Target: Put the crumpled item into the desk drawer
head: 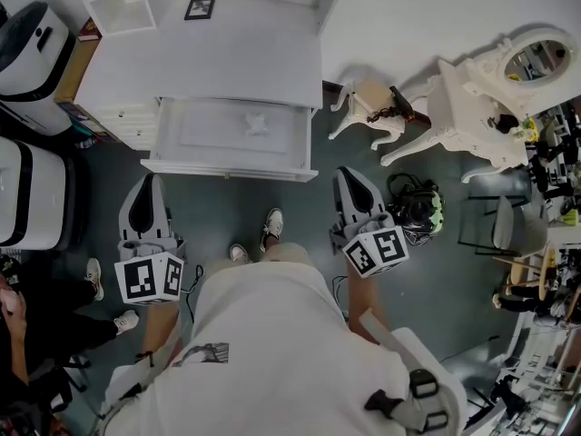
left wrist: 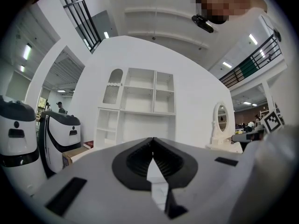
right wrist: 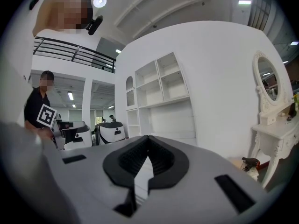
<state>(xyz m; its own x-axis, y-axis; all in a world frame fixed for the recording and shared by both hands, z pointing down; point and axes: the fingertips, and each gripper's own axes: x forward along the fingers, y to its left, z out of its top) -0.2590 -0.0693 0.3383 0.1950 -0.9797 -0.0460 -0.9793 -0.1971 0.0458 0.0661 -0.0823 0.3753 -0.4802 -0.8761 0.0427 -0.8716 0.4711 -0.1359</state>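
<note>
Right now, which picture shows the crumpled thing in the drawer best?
The head view. It looks steeply down into the open drawer, where the crumpled thing lies. The two gripper views look level at the shelves; it does not show there.

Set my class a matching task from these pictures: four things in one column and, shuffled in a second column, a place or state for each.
Things:
1. desk drawer
2. crumpled item
3. left gripper
4. oval mirror

Places or states:
A. fingers shut, nothing between them
B. mounted on the white dressing table
C. pulled open
D. lying inside the drawer

Pairs: 1-C; 2-D; 3-A; 4-B
</note>
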